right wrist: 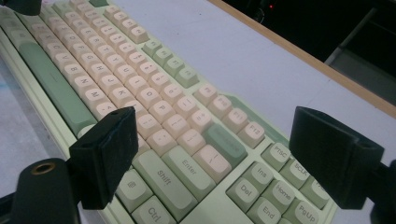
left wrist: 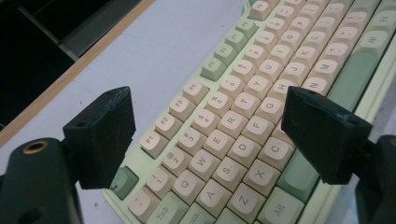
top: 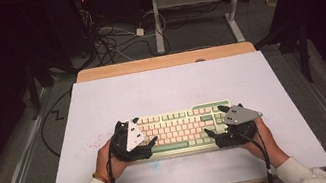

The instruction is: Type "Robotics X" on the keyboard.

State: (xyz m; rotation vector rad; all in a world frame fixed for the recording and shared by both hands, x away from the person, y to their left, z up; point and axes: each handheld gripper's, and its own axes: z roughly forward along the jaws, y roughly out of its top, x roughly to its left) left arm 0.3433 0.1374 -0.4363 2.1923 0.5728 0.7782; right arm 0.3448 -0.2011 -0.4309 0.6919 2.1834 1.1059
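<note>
Keyboard [top: 183,129] lying lower centre on the white counter [top: 161,92] — left claw [top: 143,131] and right claw [top: 217,123] both gaping over its ends, gripping nothing; cables [top: 111,42] sprawling upper centre, dim.

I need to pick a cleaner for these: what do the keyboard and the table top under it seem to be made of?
The keyboard looks like moulded plastic with a matt finish: cream and green keycaps with printed legends and a pale green case. The table top seems to be a pale, matt painted or laminated board; the bare wooden edge at its far side suggests wood beneath.
</note>
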